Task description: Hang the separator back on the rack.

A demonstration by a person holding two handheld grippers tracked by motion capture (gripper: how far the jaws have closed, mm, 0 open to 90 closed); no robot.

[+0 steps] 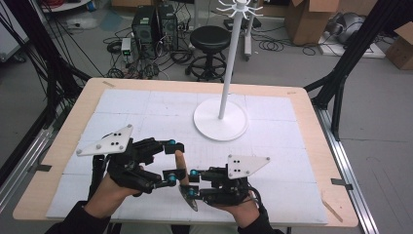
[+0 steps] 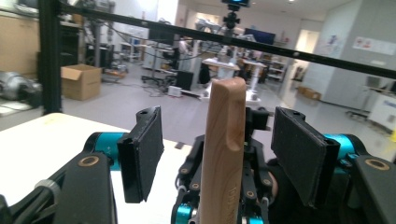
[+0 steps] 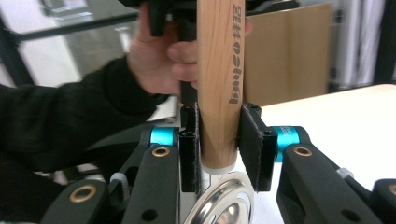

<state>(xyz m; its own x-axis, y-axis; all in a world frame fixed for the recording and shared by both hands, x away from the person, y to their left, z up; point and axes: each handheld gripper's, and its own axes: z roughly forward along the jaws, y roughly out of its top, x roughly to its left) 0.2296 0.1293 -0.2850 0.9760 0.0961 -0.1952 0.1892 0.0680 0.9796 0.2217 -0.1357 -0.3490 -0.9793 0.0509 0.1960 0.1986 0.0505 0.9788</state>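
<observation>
A utensil with a wooden handle (image 1: 180,163) and a round metal head (image 1: 188,198) stands upright near the table's front edge. My right gripper (image 1: 193,183) is shut on the handle's lower end, just above the metal head (image 3: 225,206). The right gripper view shows its pads (image 3: 188,154) pressed on both sides of the handle (image 3: 218,70). My left gripper (image 1: 171,161) is open, its jaws either side of the handle's upper part. In the left gripper view the handle (image 2: 223,154) rises between the spread pads (image 2: 142,154) without touching them.
A white stand with a round base (image 1: 220,122), a tall pole and hooks at the top (image 1: 239,7) stands at the table's middle back. Behind the table are a black stool (image 1: 209,39), computer towers and cardboard boxes (image 1: 307,19). A white mat (image 1: 272,161) covers the tabletop.
</observation>
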